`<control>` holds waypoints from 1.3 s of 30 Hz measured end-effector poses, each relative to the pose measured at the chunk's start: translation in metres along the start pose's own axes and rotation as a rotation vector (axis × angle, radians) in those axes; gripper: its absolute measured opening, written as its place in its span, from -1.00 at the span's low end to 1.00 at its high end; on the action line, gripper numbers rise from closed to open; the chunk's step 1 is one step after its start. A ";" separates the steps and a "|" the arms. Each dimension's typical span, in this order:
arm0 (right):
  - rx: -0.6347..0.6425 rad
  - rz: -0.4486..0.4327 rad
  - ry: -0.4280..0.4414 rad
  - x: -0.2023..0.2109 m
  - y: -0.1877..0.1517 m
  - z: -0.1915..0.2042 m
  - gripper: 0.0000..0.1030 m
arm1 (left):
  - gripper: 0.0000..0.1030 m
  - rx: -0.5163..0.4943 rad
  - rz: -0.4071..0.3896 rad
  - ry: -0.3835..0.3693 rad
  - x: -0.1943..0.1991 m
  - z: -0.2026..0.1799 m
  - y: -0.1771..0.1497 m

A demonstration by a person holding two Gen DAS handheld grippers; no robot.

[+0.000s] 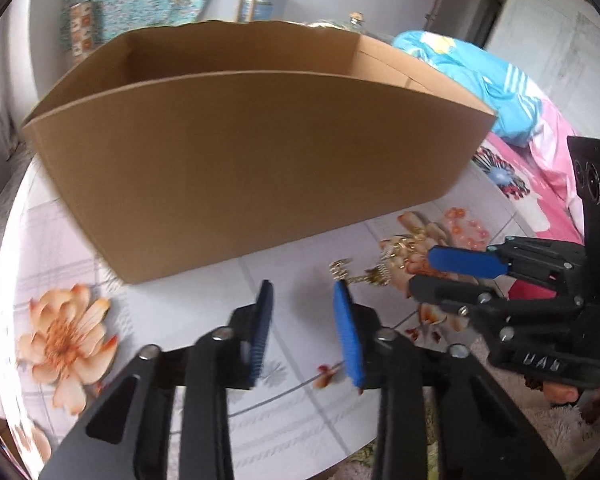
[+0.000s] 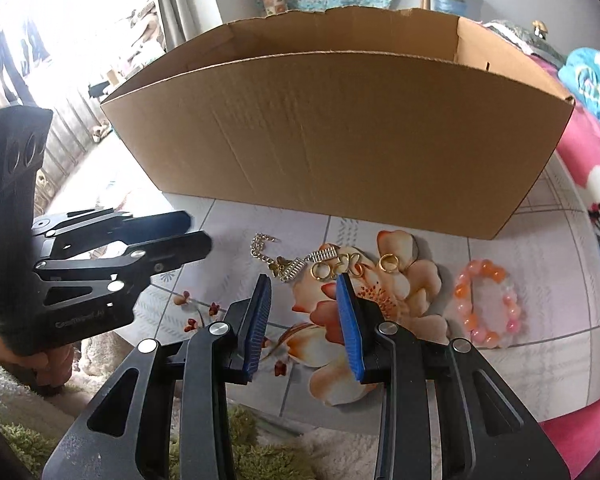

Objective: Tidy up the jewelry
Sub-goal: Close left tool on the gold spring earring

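A big open cardboard box (image 1: 252, 168) (image 2: 340, 140) stands on the flower-print table (image 2: 228, 216). In front of it lie a gold chain (image 2: 260, 246), several gold rings (image 2: 388, 262), small silver pieces (image 2: 324, 255) and a pink-orange bead bracelet (image 2: 462, 290). My right gripper (image 2: 303, 280) (image 1: 422, 270) hovers just short of the rings, open, with nothing between its blue pads. To the left of the pile is my left gripper (image 1: 303, 286) (image 2: 198, 232), its jaws also apart and empty. From the left wrist view the gold pile (image 1: 396, 252) sits just beyond its right fingertip.
A pink flowered blanket (image 2: 580, 160) and a blue cloth (image 1: 480, 76) lie to the right of the table. A shaggy green and white rug (image 2: 260, 452) lies below the table's near edge. A hand (image 2: 56, 364) grips the left gripper's handle.
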State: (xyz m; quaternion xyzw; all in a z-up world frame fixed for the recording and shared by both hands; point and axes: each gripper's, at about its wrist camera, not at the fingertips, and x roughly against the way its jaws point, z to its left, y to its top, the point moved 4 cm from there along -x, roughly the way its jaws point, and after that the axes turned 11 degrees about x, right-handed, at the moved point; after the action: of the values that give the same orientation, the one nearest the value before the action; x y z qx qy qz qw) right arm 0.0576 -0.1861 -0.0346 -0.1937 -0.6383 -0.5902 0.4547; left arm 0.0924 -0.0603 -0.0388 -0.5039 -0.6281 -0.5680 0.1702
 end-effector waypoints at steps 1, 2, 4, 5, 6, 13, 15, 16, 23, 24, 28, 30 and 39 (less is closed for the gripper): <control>0.000 -0.002 0.001 -0.004 -0.002 0.010 -0.39 | -0.65 -0.014 0.007 0.010 -0.003 -0.003 0.002; 0.000 -0.005 0.003 -0.005 -0.003 0.011 -0.39 | -0.67 -0.027 0.015 0.015 -0.005 -0.007 0.004; -0.004 -0.011 0.009 -0.007 -0.004 0.014 -0.39 | -0.67 -0.037 0.020 0.020 -0.010 -0.014 0.007; -0.007 -0.014 0.011 -0.007 -0.006 0.012 -0.39 | -0.67 -0.046 0.026 0.023 -0.013 -0.018 0.009; -0.013 -0.016 0.015 -0.006 -0.008 0.009 -0.39 | -0.67 -0.056 0.028 0.031 -0.015 -0.020 0.010; -0.040 -0.028 0.027 -0.017 -0.011 -0.006 -0.39 | -0.67 -0.146 0.078 0.092 -0.037 -0.037 0.014; -0.047 -0.035 0.029 -0.017 -0.012 -0.012 -0.39 | -0.67 -0.159 0.081 0.100 -0.038 -0.039 0.015; -0.049 -0.036 0.030 -0.016 -0.012 -0.015 -0.39 | -0.67 -0.163 0.084 0.105 -0.038 -0.040 0.015; -0.070 -0.048 0.039 -0.020 -0.014 -0.033 -0.39 | -0.82 -0.213 0.098 0.147 -0.047 -0.056 0.013; -0.072 -0.050 0.037 -0.020 -0.014 -0.031 -0.39 | -0.93 -0.214 0.095 0.150 -0.047 -0.057 0.013; -0.085 -0.057 0.032 -0.017 -0.018 -0.040 -0.39 | -0.96 -0.181 0.094 0.127 -0.049 -0.055 0.014; -0.089 -0.058 0.028 -0.016 -0.019 -0.044 -0.39 | -0.98 -0.142 0.101 0.096 -0.047 -0.051 0.016; -0.085 -0.064 0.017 0.002 -0.019 -0.041 -0.39 | -0.98 0.048 0.073 -0.021 -0.023 -0.023 0.020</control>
State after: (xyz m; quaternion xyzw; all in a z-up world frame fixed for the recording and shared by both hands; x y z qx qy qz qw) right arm 0.0555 -0.2290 -0.0483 -0.1874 -0.6146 -0.6328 0.4322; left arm 0.1105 -0.0939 -0.0396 -0.5284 -0.6243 -0.5409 0.1961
